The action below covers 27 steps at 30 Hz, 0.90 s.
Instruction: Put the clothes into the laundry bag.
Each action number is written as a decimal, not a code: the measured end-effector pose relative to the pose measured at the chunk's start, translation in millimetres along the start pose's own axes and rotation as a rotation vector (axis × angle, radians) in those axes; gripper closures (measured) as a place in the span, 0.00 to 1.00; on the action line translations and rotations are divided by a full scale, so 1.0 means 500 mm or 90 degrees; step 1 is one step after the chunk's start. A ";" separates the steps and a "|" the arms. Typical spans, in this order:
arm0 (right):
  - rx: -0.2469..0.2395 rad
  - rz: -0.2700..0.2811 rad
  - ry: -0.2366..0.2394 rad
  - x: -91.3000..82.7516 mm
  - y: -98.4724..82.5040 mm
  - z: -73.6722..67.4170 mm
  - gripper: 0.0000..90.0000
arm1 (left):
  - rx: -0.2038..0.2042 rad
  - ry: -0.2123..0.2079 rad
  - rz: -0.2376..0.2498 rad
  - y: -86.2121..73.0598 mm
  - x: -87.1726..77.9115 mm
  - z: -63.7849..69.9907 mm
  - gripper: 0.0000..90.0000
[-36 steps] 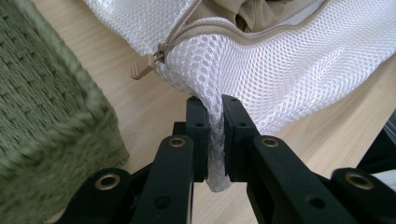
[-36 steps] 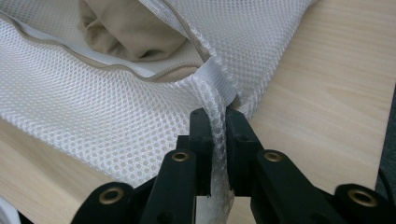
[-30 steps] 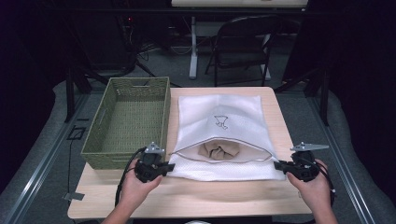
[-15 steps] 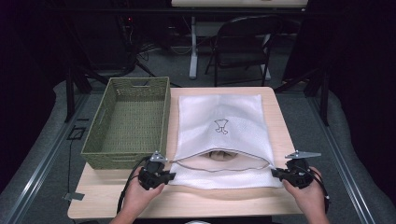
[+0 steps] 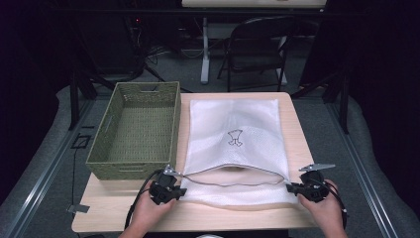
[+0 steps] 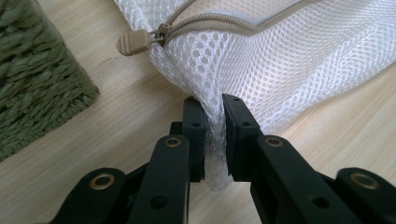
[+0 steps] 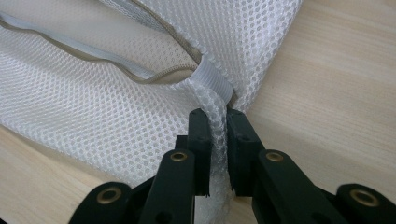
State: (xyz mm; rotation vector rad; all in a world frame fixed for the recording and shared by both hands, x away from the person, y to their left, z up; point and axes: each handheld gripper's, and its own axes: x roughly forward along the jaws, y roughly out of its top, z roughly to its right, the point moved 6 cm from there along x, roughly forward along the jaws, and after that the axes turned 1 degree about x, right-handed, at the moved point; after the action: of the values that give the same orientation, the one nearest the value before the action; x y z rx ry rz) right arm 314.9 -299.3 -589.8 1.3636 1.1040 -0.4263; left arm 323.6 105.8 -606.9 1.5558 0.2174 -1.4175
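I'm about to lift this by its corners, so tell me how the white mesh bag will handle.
The mesh bag is probably floppy: its fabric bunches between the left tool and right tool. It looks light, being thin open netting. Its unzipped mouth will likely sag open.

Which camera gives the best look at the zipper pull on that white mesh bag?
The left gripper view: the beige zipper pull lies close up at the corner of the mesh bag, beside the green basket. In the high view it is too small to tell; the right gripper view has the zipper's other end.
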 end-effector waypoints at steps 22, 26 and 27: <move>0.011 0.030 0.014 -0.037 0.010 -0.002 0.74 | -0.029 -0.021 0.065 0.028 -0.061 0.005 0.66; 0.014 0.034 0.024 -0.040 0.011 -0.003 0.66 | -0.032 -0.022 0.065 0.030 -0.063 0.008 0.60; 0.015 0.034 0.026 -0.039 0.011 -0.003 0.65 | -0.031 -0.022 0.064 0.030 -0.064 0.009 0.58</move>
State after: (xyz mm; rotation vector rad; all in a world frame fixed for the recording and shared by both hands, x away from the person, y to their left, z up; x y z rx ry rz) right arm 309.5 -303.3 -570.9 1.4244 1.0961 -0.3743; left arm 321.3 109.7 -571.9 1.4813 0.1503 -1.3496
